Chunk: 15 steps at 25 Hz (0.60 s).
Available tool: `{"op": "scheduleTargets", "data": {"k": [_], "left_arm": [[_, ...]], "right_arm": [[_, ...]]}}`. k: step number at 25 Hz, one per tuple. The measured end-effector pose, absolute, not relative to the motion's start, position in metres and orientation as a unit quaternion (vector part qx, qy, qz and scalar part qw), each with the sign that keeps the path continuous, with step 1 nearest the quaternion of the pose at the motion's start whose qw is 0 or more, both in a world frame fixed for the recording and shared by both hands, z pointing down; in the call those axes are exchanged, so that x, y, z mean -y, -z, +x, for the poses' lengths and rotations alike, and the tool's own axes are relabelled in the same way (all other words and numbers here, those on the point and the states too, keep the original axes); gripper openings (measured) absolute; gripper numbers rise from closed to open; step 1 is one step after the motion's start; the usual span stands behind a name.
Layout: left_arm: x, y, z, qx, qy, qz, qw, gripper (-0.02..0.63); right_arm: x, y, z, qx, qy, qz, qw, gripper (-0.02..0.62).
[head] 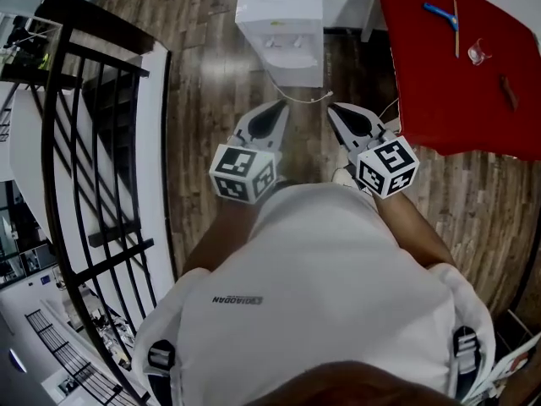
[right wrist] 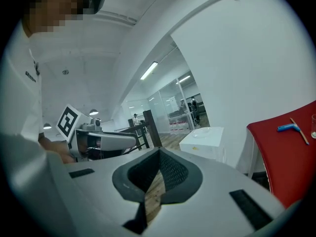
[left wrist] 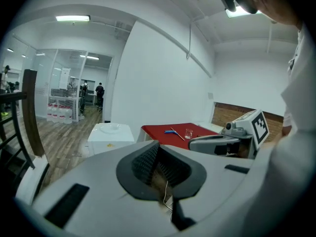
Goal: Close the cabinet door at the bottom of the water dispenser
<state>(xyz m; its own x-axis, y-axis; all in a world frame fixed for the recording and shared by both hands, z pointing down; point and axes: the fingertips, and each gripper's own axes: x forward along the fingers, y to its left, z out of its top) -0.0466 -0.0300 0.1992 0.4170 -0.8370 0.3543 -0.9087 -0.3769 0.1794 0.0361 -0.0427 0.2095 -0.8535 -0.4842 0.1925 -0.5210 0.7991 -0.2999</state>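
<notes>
Two hand-held grippers, both with jaws pressed together on nothing: left gripper (head: 279, 110), right gripper (head: 336, 111). One white box-shaped plastic water dispenser (head: 280, 24), upright, near at twelve o'clock from both, untouched. Left gripper lines up squarely with its front; right gripper points just past its three o'clock edge. Cabinet door sits low on that front, hidden in every view; which way it swings cannot be told.

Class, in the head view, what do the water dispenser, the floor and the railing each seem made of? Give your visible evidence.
Water dispenser: probably white plastic; smooth, softly glossy casing.
Floor: wood or wood-look laminate; brown planks with grain lines.
Railing: likely black-painted metal; thin, straight, uniform bars.
</notes>
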Motion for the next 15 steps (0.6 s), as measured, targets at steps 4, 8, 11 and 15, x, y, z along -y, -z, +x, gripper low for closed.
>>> {"op": "scheduleTargets", "data": {"k": [4,8,11,15], "left_arm": [[0.019,-0.204,-0.068,0.519,-0.116,0.83,0.167,-0.003],[0.012,-0.199,-0.082,0.513,-0.106,0.837,0.159,-0.004],[0.007,-0.198,-0.095,0.518,-0.097,0.835,0.159,-0.005],[0.001,-0.199,-0.101,0.517,-0.091,0.835,0.162,-0.005]], "right_arm": [[0.033,-0.212,0.018,0.942,-0.172,0.284,0.054,0.021],[0.024,-0.212,0.005,0.938,-0.172,0.295,0.061,0.021],[0.021,-0.209,-0.003,0.938,-0.163,0.299,0.064,0.021],[0.019,-0.205,-0.009,0.938,-0.157,0.303,0.066,0.021]]}}
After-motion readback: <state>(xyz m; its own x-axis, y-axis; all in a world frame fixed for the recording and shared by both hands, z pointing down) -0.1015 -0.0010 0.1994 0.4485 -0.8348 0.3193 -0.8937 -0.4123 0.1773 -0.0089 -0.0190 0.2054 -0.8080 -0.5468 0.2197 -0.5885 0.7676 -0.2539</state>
